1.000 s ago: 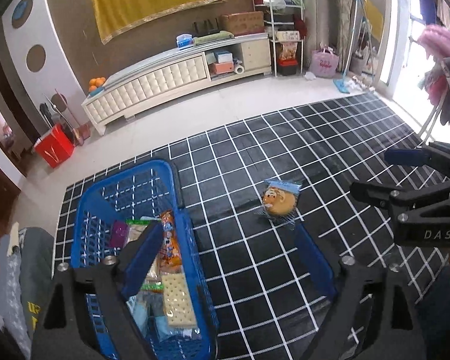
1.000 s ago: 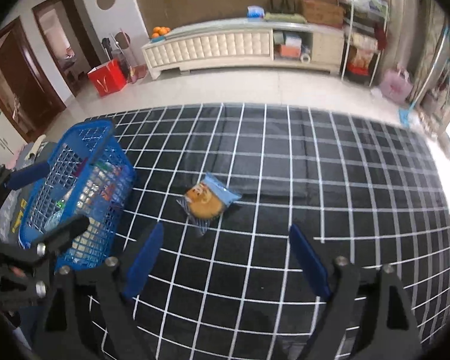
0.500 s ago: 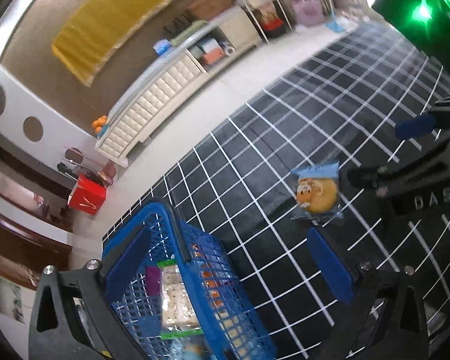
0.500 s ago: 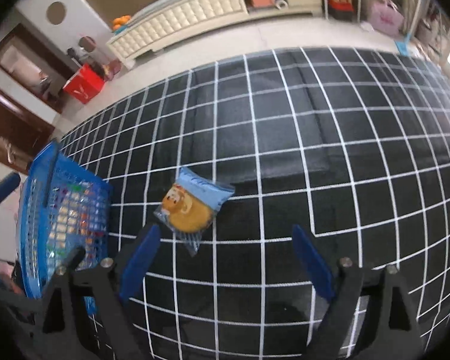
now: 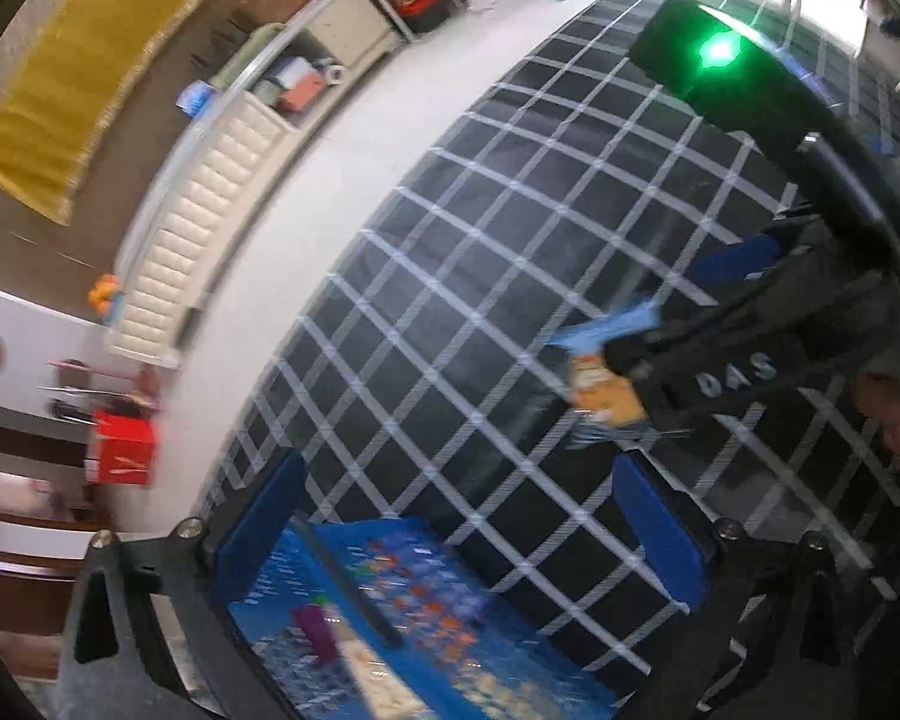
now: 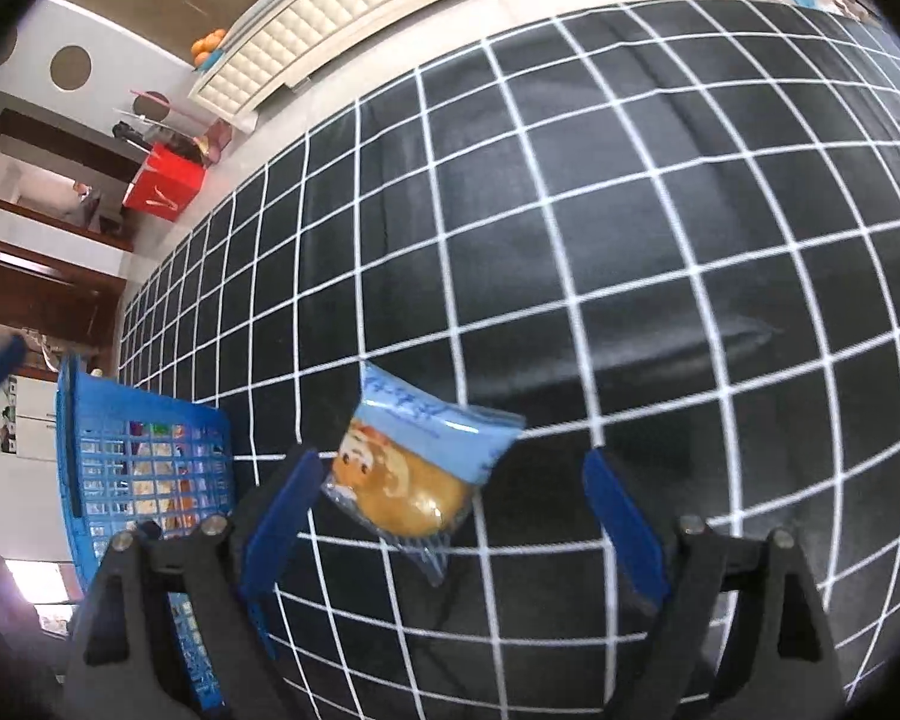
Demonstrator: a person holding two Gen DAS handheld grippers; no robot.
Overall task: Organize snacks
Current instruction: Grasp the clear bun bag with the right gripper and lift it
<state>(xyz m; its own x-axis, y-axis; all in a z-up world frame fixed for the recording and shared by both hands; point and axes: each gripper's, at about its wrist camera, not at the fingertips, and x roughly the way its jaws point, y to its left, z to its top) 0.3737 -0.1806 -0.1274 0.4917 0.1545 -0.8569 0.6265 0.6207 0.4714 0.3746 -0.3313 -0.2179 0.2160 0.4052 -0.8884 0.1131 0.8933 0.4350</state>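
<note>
A bun in a clear and light-blue wrapper (image 6: 411, 468) lies on the black grid mat (image 6: 570, 210). My right gripper (image 6: 450, 534) is open, its blue fingers on either side of the bun, the left finger (image 6: 282, 516) close to the wrapper. A blue plastic basket (image 6: 90, 480) with several snack packets stands to the left. My left gripper (image 5: 450, 534) is open and empty above the basket (image 5: 426, 612). In the left wrist view, the bun (image 5: 603, 384) is partly hidden behind the right gripper's black body (image 5: 744, 354).
A white cabinet (image 6: 330, 12) with oranges (image 6: 207, 48) runs along the far wall beyond a strip of pale floor. A red box (image 6: 165, 183) stands at the far left. The mat stretches far to the right of the bun.
My right gripper has moved down and forward so the bun now lies between its fingers. My left gripper has tilted and swung; its view is blurred by motion.
</note>
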